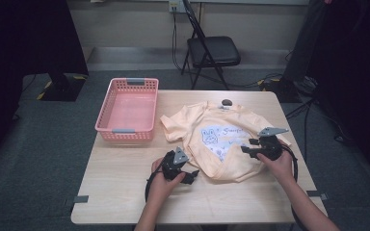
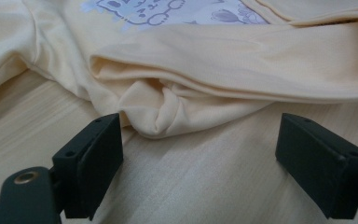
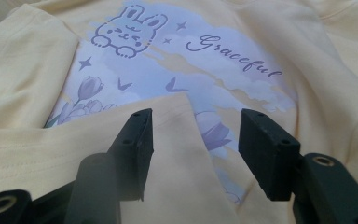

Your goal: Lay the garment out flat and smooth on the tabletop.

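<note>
Shirt (image 1: 221,139) lay part-folded on the counter (image 1: 125,192), soft and limp; we judged hems the best hold. Our left gripper (image 2: 200,154) stood released, our right gripper (image 3: 193,140) half-parted, grasping nothing.

Taking the pink basket (image 1: 127,110) as landmark: it blocks the bench's (image 1: 125,192) far left corner. Right of it the yellow T-shirt (image 1: 221,139) covers the middle. In front of the basket, bare wood lies open along the near edge.
</note>
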`<state>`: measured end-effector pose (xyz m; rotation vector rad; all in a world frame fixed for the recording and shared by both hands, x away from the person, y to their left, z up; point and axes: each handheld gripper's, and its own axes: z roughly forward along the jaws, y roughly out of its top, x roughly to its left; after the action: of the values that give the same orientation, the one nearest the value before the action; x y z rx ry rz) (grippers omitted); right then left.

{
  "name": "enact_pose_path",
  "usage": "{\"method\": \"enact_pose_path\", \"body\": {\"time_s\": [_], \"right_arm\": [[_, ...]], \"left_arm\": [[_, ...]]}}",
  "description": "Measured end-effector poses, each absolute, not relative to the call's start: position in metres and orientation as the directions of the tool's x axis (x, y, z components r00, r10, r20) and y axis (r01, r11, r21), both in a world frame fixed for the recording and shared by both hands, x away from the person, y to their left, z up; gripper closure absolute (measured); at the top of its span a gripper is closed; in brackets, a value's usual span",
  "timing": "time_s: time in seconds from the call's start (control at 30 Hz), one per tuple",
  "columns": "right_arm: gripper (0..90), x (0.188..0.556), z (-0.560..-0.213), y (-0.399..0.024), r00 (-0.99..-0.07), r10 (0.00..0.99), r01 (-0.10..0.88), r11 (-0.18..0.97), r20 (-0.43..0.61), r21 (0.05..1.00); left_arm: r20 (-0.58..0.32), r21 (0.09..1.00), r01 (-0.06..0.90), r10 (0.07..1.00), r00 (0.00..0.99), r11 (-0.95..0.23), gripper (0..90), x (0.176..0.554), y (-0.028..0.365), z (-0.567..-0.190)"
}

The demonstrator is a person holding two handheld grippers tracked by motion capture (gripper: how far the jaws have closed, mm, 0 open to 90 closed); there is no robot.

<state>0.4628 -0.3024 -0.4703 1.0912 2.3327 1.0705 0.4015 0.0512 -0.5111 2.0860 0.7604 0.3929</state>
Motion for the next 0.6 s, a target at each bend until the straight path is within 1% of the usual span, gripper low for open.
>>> {"method": "enact_pose_path", "body": {"time_s": [0.23,0.3,0.37,0.43,0.5,0.6], "right_arm": [[50.9,0.472,-0.478,-0.292,-0.644,0.765,0.511,0.419,0.012,0.750],[53.4,0.474,-0.480,-0.287,-0.649,0.761,0.511,0.431,0.005,0.744],[57.0,0.476,-0.482,-0.283,-0.650,0.760,0.502,0.452,-0.023,0.737],[60.5,0.479,-0.483,-0.279,-0.655,0.756,0.504,0.453,-0.017,0.736],[64.4,0.480,-0.485,-0.275,-0.657,0.753,0.498,0.469,-0.036,0.729],[65.4,0.481,-0.486,-0.271,-0.664,0.747,0.496,0.477,-0.037,0.726]], "left_arm": [[0.002,0.813,0.374,0.644,0.765,-0.447,14.8,0.402,0.051,-0.511],[0.002,0.813,0.374,0.644,0.765,-0.446,14.8,0.402,0.051,-0.511],[0.002,0.813,0.374,0.644,0.765,-0.447,14.7,0.402,0.051,-0.511],[0.002,0.813,0.374,0.644,0.765,-0.447,14.7,0.402,0.051,-0.511],[0.003,0.813,0.374,0.644,0.765,-0.447,14.8,0.401,0.051,-0.511],[0.002,0.813,0.374,0.644,0.765,-0.447,14.8,0.402,0.051,-0.511]]}}
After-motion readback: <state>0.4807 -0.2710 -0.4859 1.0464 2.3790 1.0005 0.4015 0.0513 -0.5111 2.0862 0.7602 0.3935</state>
